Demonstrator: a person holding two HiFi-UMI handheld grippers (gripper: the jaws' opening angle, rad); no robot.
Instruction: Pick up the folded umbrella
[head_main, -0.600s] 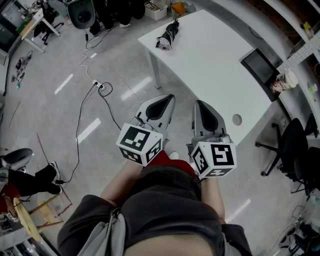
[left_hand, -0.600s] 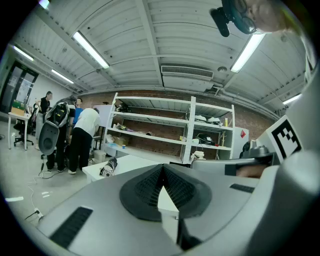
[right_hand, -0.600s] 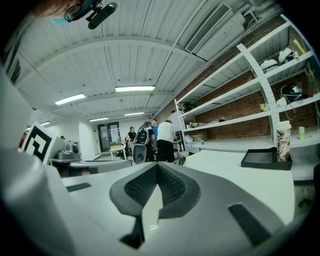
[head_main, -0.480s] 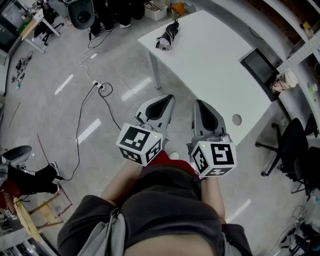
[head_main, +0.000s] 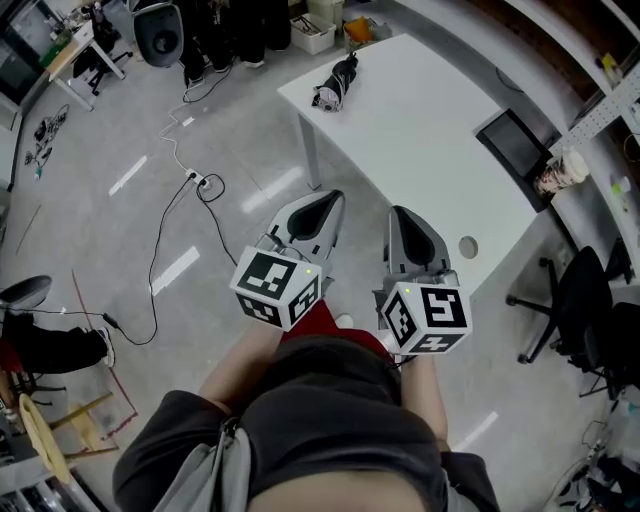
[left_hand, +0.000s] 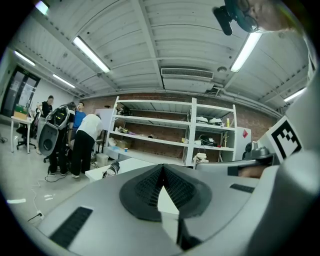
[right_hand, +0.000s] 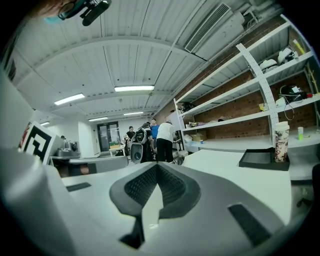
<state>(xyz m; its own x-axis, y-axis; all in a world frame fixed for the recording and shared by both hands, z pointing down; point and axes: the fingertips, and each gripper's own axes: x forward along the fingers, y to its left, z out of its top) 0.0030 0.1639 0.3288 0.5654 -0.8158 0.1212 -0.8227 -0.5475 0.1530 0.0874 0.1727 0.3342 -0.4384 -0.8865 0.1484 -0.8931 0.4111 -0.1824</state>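
Observation:
A folded black umbrella (head_main: 335, 80) lies near the far left corner of the white table (head_main: 420, 130); in the left gripper view the umbrella (left_hand: 110, 170) shows as a small dark bundle on the table's near corner. My left gripper (head_main: 322, 203) hangs over the floor in front of the table, jaws pressed together with nothing between them. My right gripper (head_main: 410, 222) is beside it at the table's near edge, also shut and empty. Both are well short of the umbrella.
A black tray or laptop (head_main: 515, 145) and a paper cup (head_main: 560, 170) sit at the table's right side. Office chairs (head_main: 585, 300) stand to the right. A cable and power strip (head_main: 200, 182) lie on the floor left. People (left_hand: 82, 142) stand beyond the table by shelves.
The view has shifted slightly; the table and umbrella sit a little lower and nearer in the head view. Both grippers keep their pose, still shut.

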